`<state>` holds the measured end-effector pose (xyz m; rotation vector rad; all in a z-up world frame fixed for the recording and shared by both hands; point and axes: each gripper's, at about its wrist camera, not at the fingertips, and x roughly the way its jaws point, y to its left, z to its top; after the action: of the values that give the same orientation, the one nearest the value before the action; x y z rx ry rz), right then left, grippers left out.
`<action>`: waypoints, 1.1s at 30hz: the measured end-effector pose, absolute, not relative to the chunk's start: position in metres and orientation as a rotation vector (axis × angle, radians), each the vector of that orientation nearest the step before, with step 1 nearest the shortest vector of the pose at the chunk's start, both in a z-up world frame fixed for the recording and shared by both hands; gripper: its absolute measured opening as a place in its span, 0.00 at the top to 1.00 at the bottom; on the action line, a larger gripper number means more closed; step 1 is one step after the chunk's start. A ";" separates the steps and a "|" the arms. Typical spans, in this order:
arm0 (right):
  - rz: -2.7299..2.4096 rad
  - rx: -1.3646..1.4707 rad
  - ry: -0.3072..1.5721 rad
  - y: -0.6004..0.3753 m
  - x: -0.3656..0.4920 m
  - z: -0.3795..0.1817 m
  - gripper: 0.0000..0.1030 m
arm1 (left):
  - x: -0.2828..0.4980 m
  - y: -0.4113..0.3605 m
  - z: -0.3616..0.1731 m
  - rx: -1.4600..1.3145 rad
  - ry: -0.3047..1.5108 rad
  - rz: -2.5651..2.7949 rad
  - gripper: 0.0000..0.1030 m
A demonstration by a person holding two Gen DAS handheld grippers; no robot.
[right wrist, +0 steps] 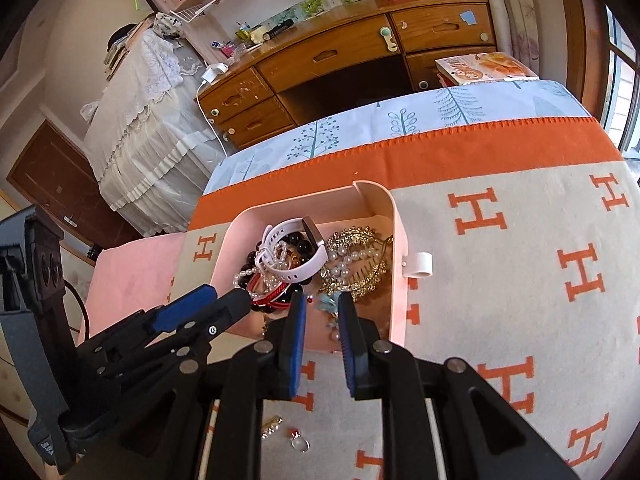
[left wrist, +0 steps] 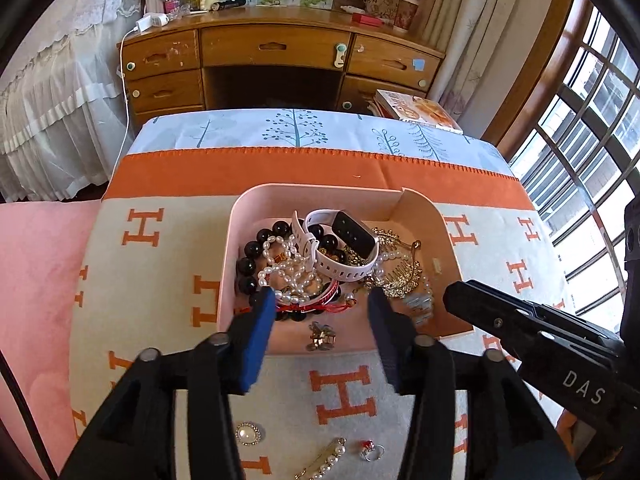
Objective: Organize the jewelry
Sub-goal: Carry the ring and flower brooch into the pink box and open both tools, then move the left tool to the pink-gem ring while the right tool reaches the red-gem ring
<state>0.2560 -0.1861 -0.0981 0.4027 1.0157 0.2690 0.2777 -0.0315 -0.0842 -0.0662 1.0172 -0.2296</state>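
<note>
Where "DAS" marks the right gripper, both jaws apart, above pink tray on H-patterned blanket.

A tray on the blanket holds a watch atop bracelets, a comb to their right; a ring lies nearer, a desk behind.

The blanket is cream with orange H letters and an orange border, laid over a pale blue sheet printed with teal trees beside a pink cloth. The pink tray holds a white watch with a black face, black beads, white pearls, red cords and a gold comb. Both black tongs carry blue pads; the desk is honey-brown wood.
</note>
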 end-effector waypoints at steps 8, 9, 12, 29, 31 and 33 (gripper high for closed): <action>0.265 0.415 0.983 -0.188 0.240 -0.088 0.81 | 0.259 -0.018 -0.067 -0.063 0.960 -0.200 0.46; 0.265 0.403 0.973 -0.187 0.236 -0.086 0.81 | 0.254 -0.016 -0.065 -0.058 0.952 -0.194 0.46; 0.271 0.378 0.950 -0.183 0.223 -0.079 0.81 | 0.238 -0.009 -0.058 -0.059 0.934 -0.182 0.45; 0.337 0.249 0.903 -0.153 0.125 -0.069 0.82 | 0.118 0.049 -0.072 -0.067 0.936 -0.102 0.45; 0.334 0.215 0.905 -0.149 0.114 -0.076 0.82 | 0.106 0.051 -0.085 -0.052 0.966 -0.106 0.45; 0.328 0.187 0.909 -0.146 0.105 -0.085 0.82 | 0.096 0.050 -0.098 -0.039 0.996 -0.114 0.45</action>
<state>0.1050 -0.1463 -0.0847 0.1874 0.9092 0.3276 0.0965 0.0499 -0.0981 -0.0387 0.9956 -0.1141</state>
